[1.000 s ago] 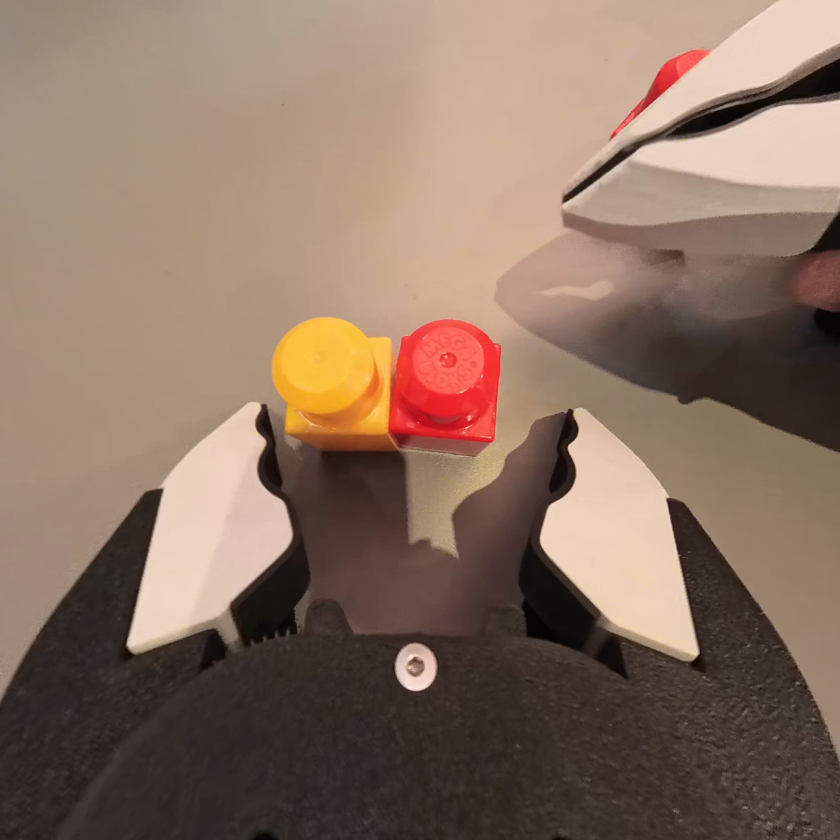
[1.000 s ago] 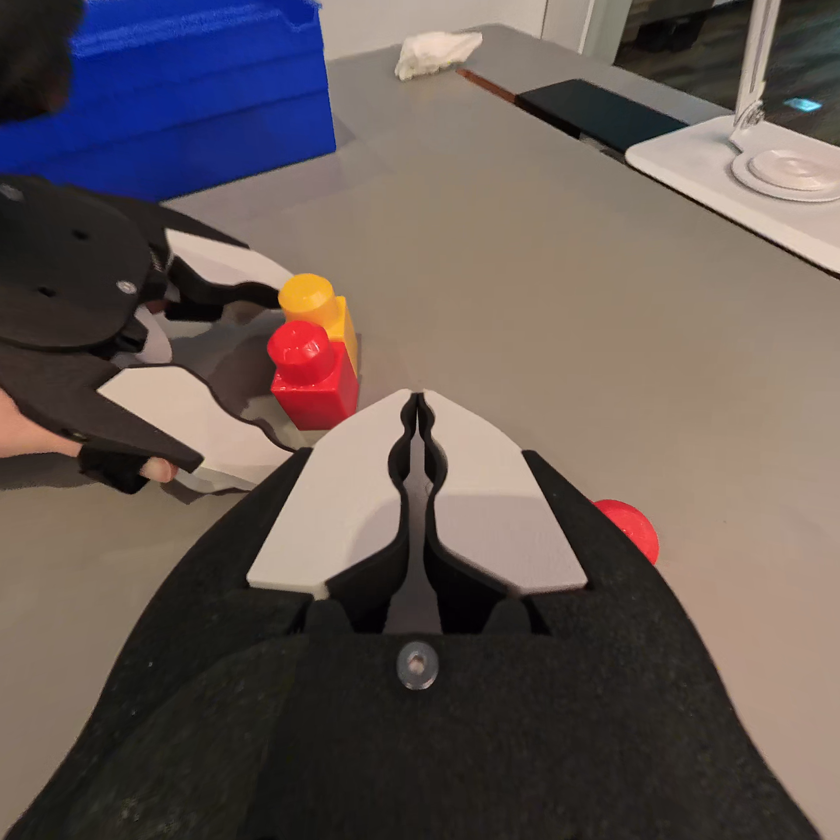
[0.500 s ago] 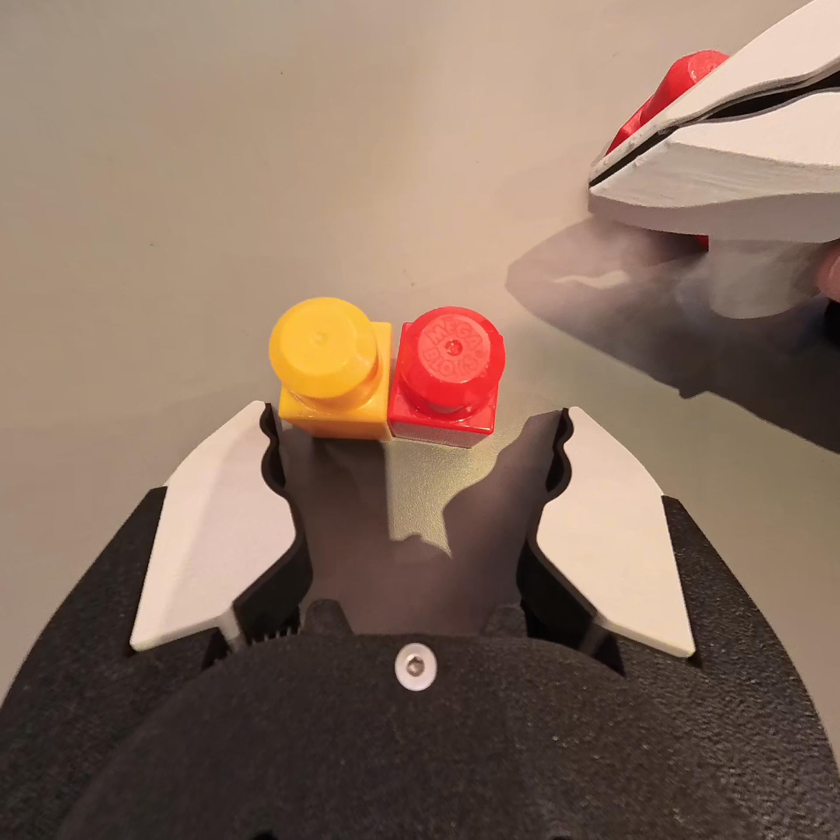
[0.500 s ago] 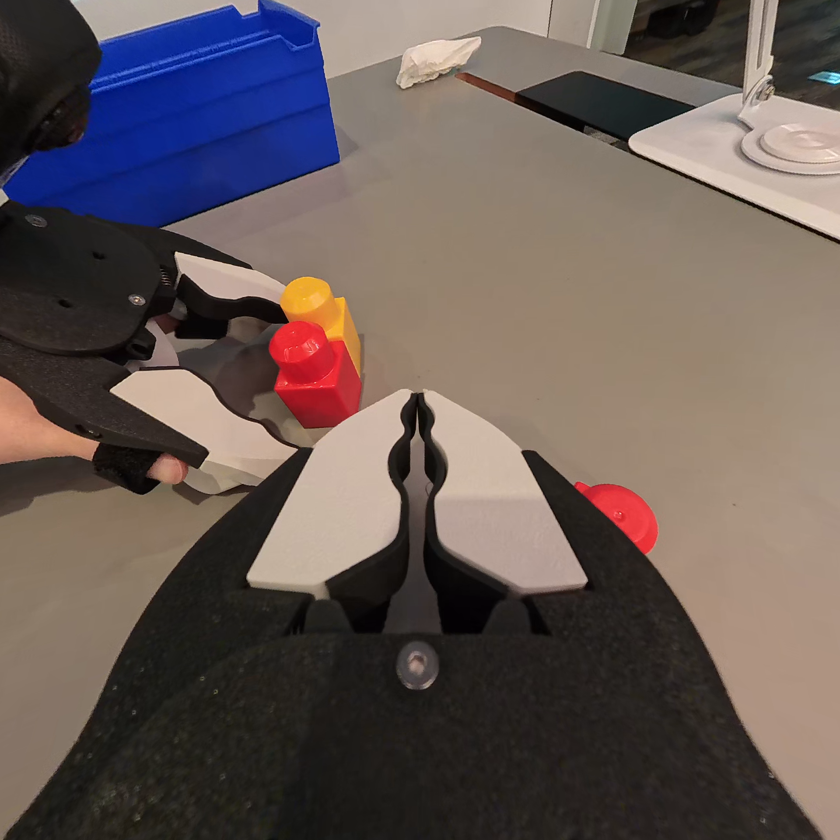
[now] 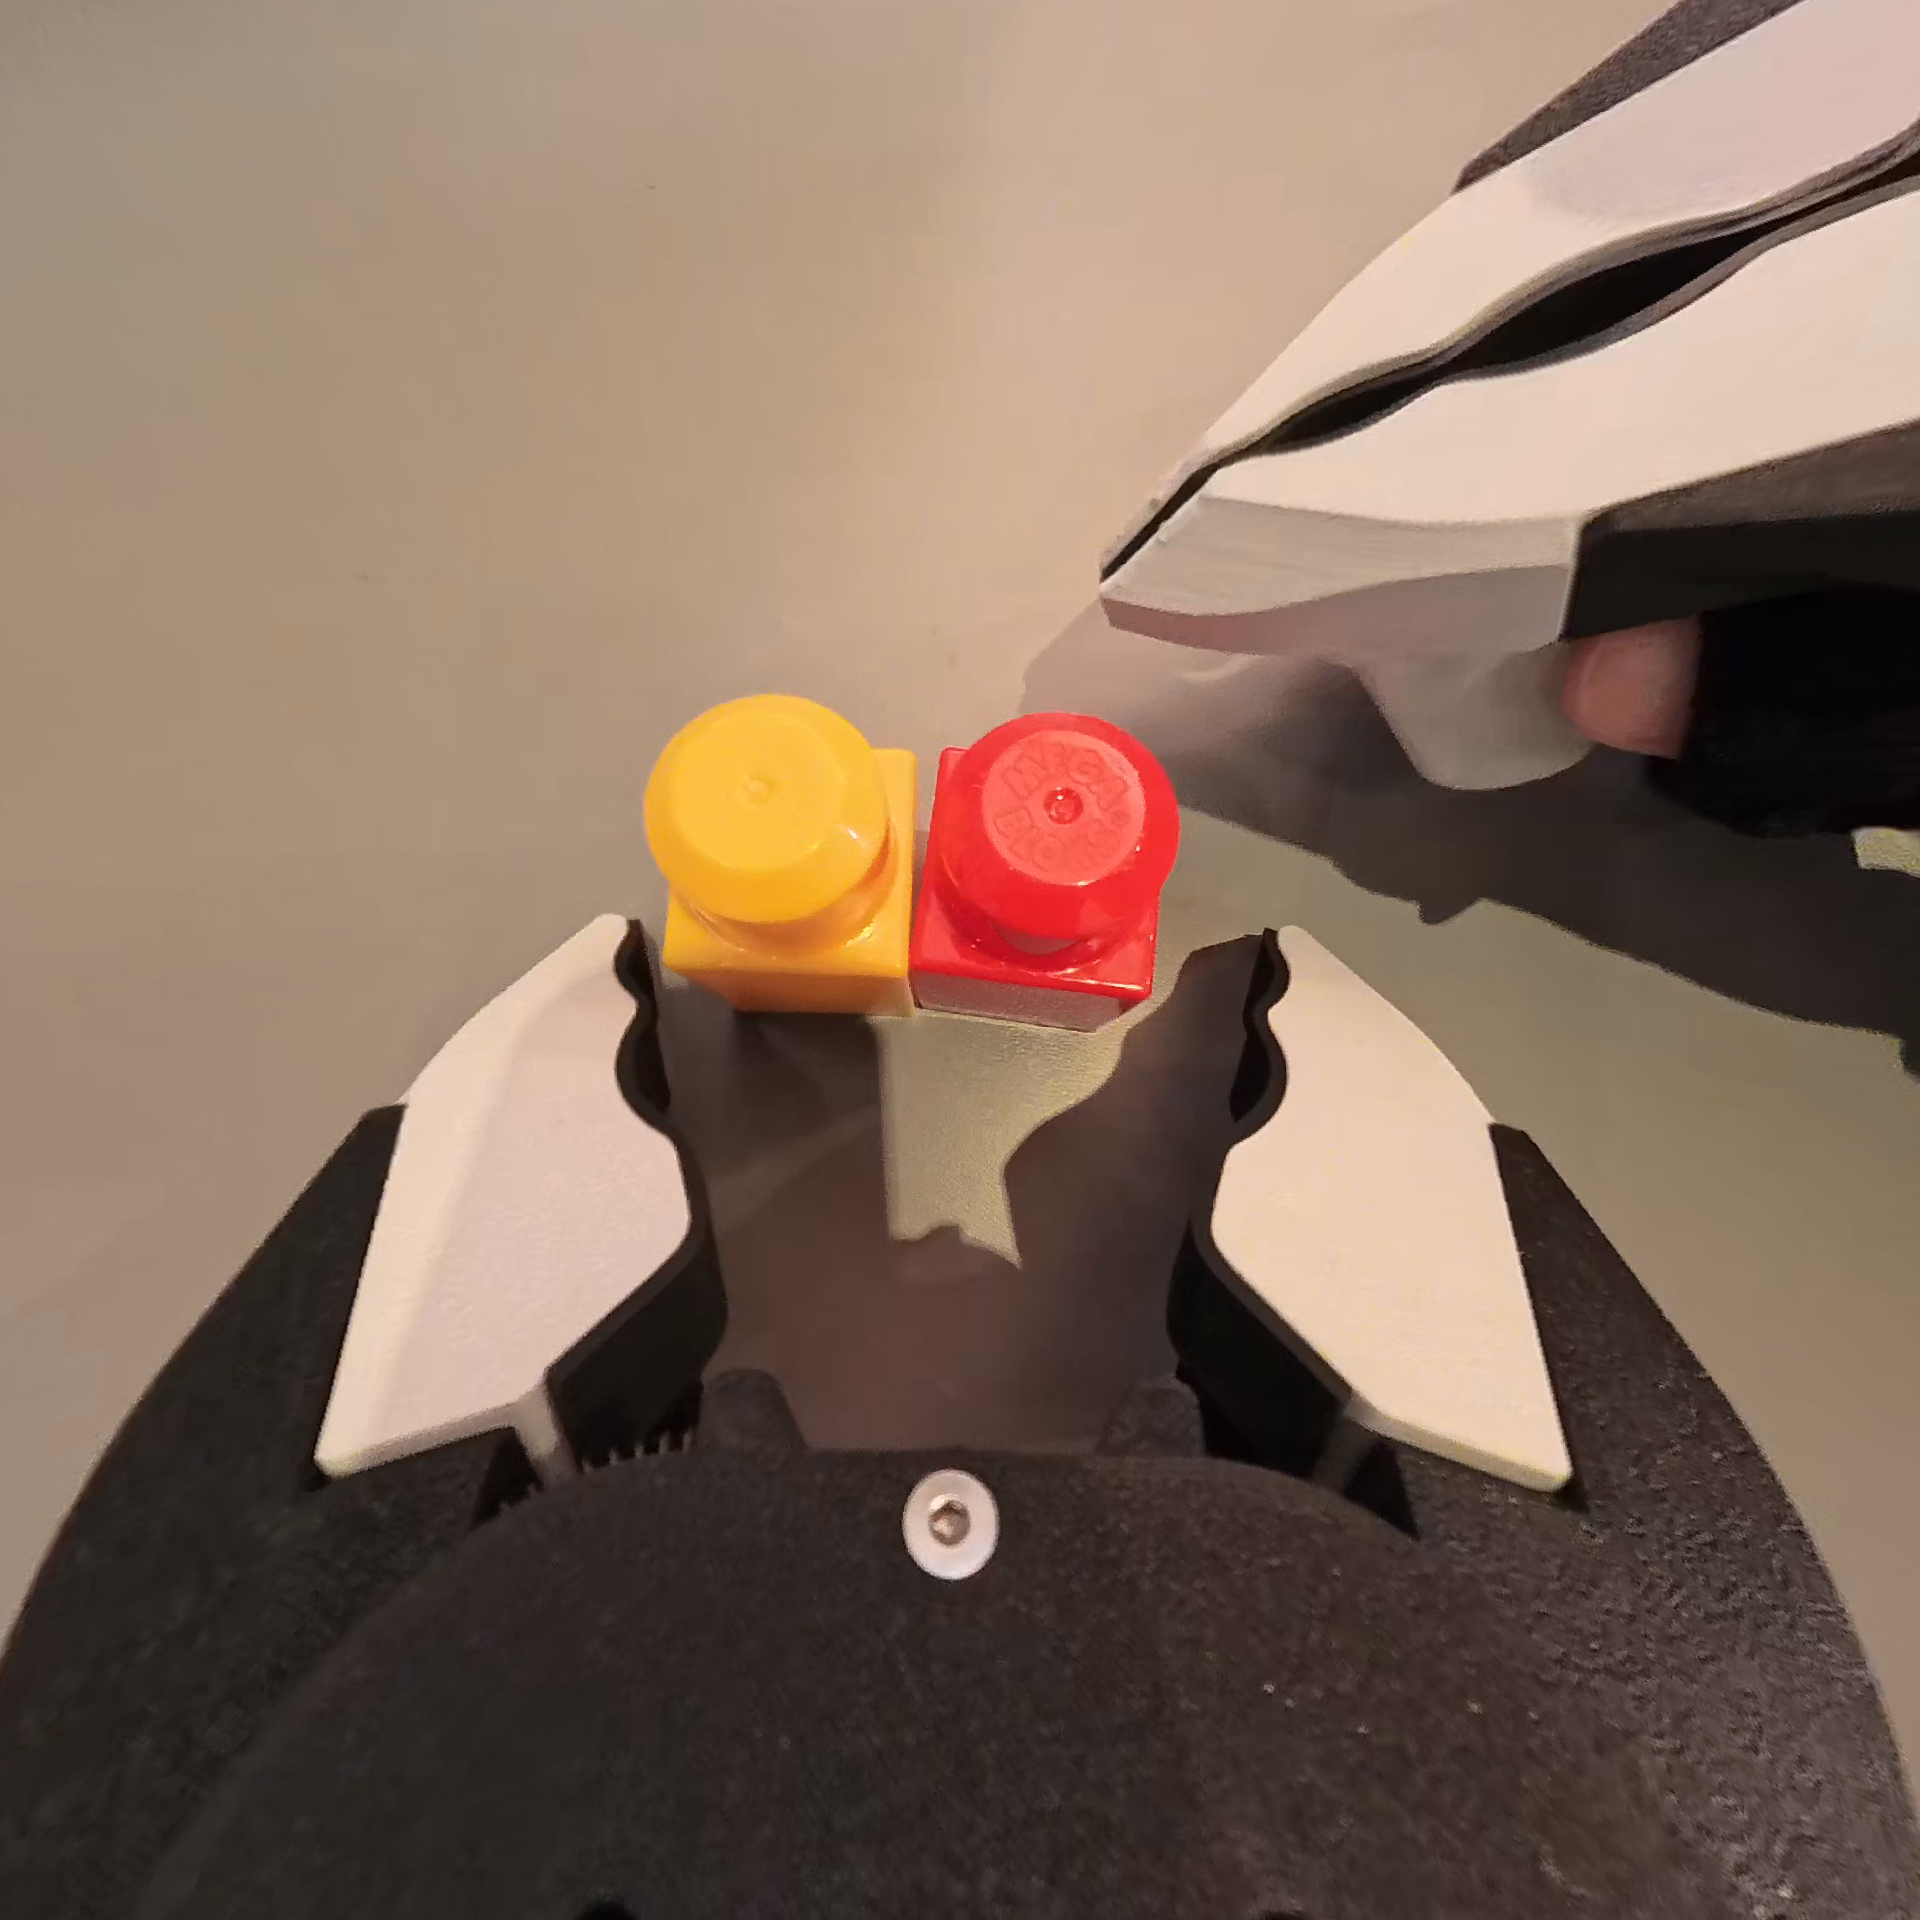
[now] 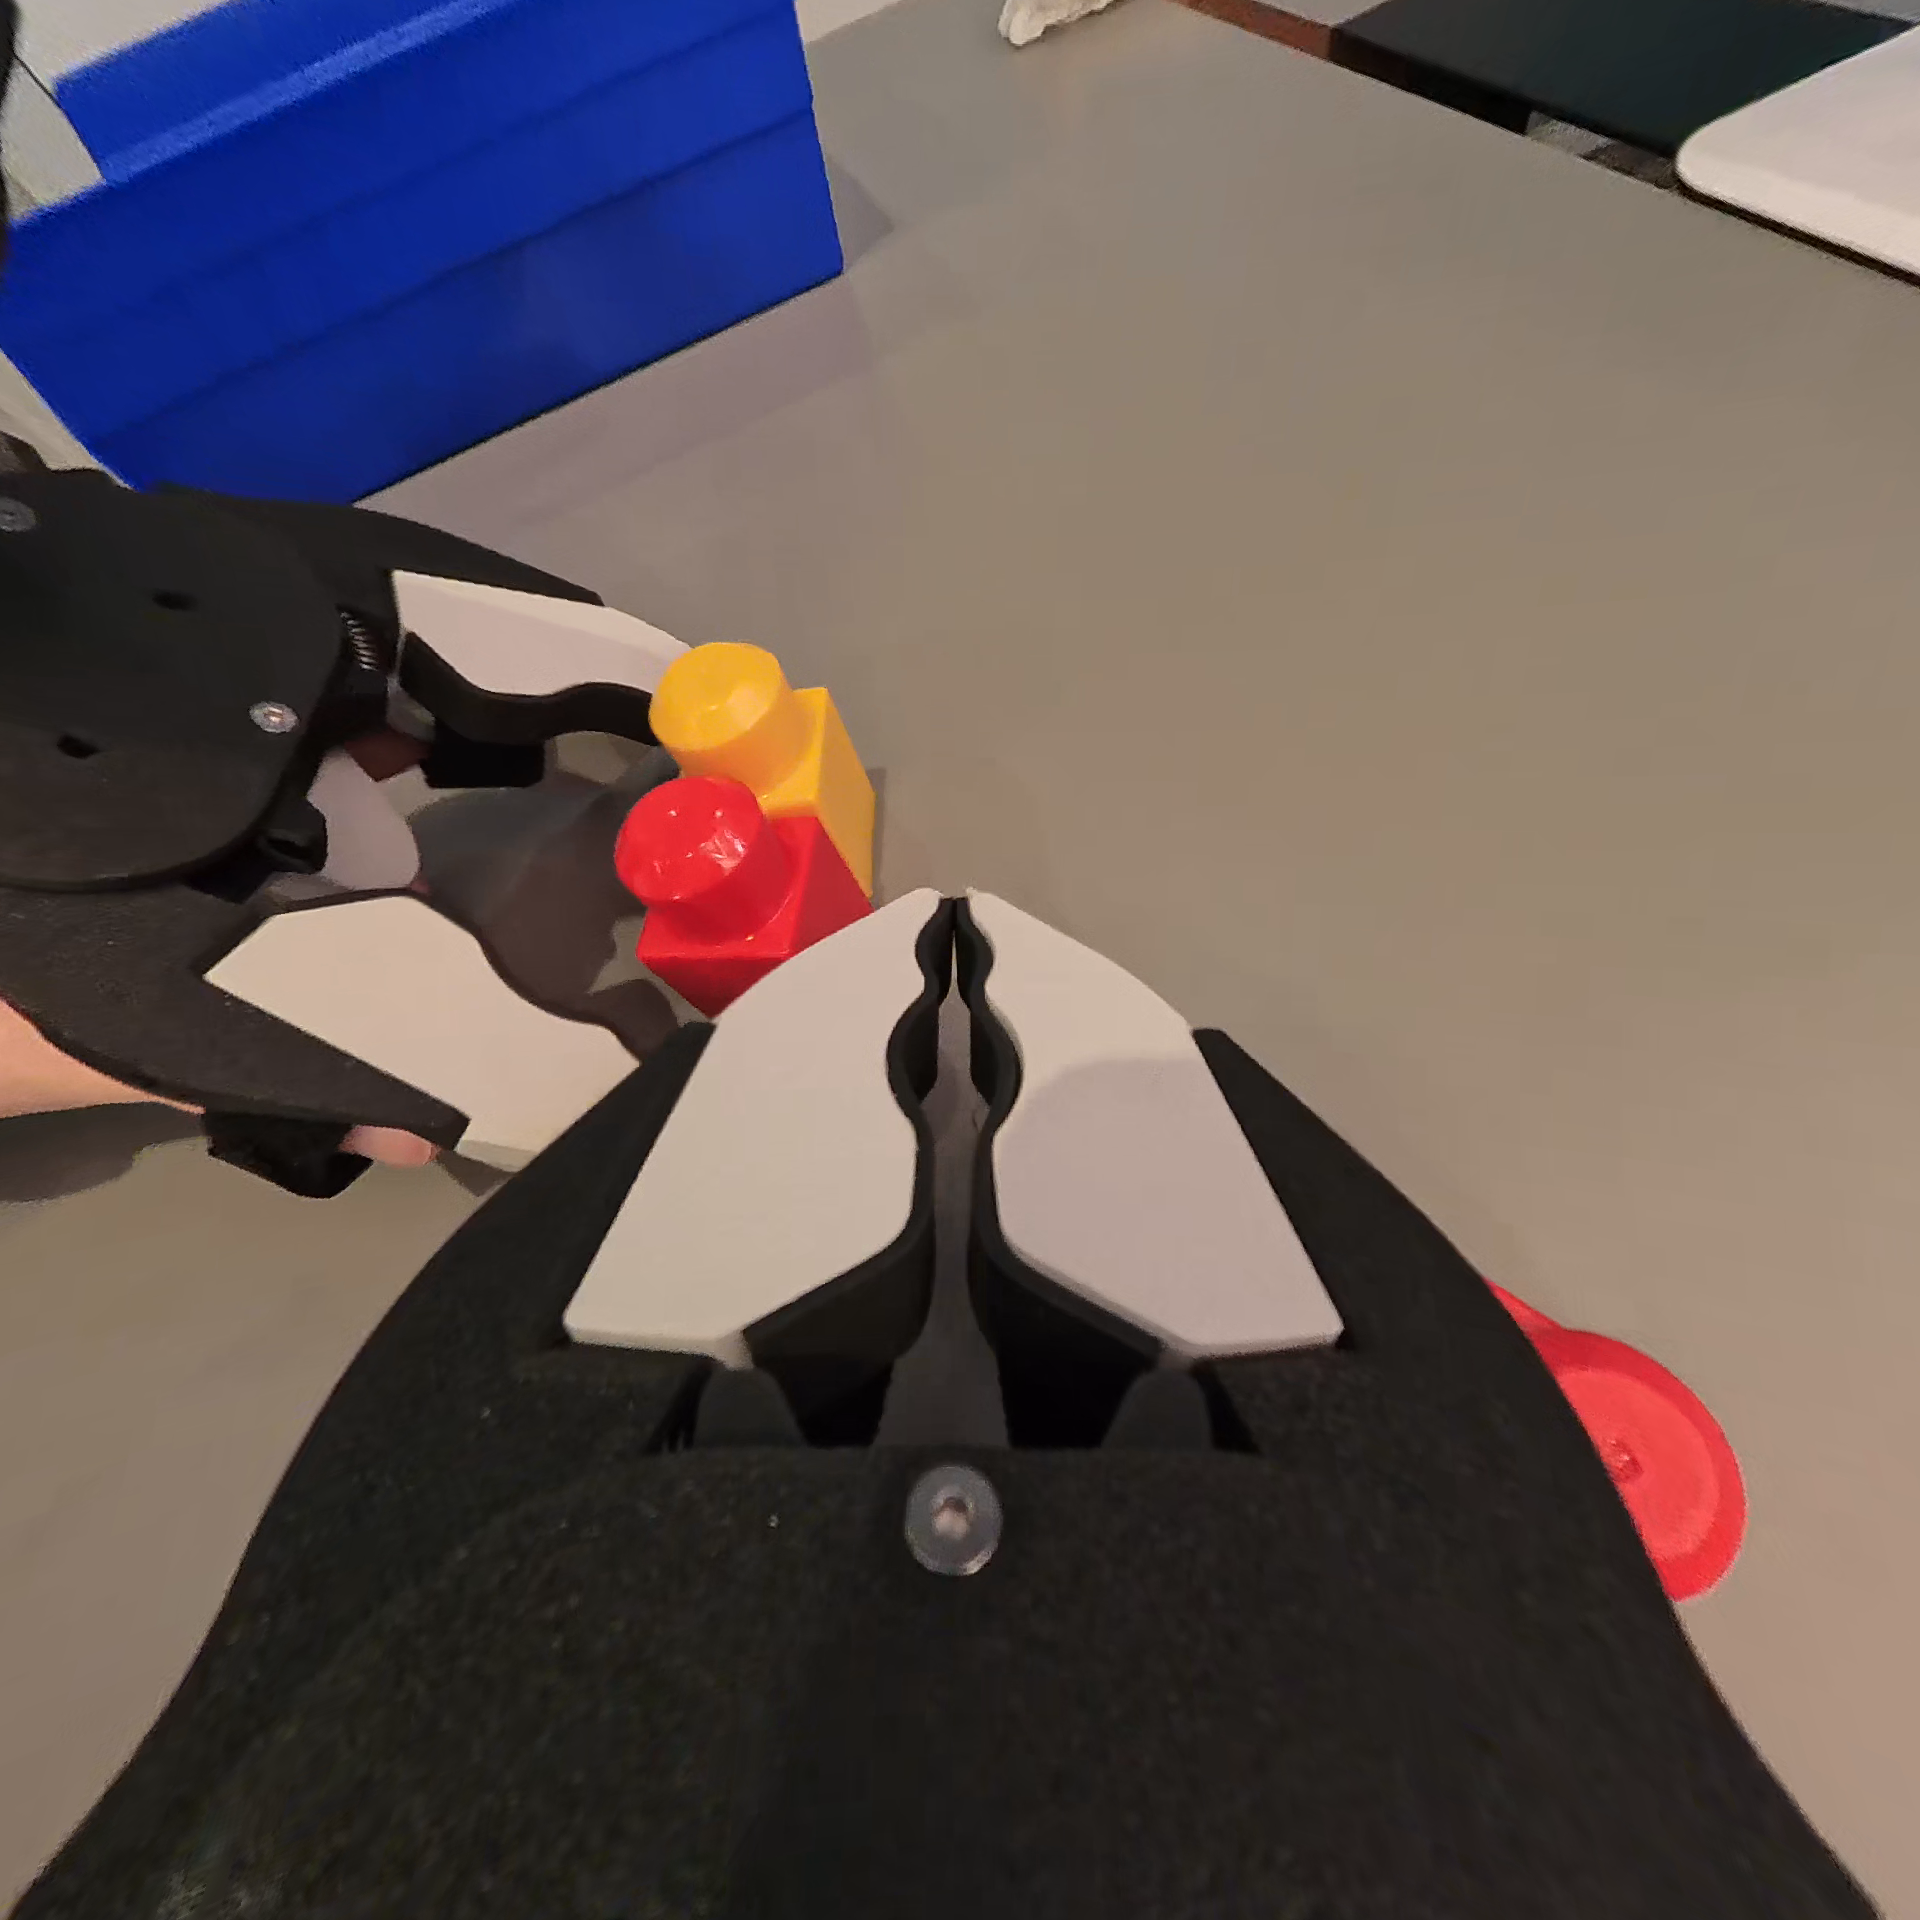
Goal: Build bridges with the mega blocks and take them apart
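Yellow block [image 5: 790, 862] and red block [image 5: 1044, 878] stand touching on the grey table [image 5: 416, 416], at twelve o'clock just beyond the left gripper [image 5: 951, 951], its jaws wide apart. Right gripper [image 6: 954, 914], jaws together and empty, points in from two o'clock; another red block [image 6: 1652, 1455] lies beside it.

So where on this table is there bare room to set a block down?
Bare grey table stretches beyond the yellow block and red block, right of the blue bin. It is crowded around the block pair, with the open left gripper, the shut right gripper, and another red piece beside it.
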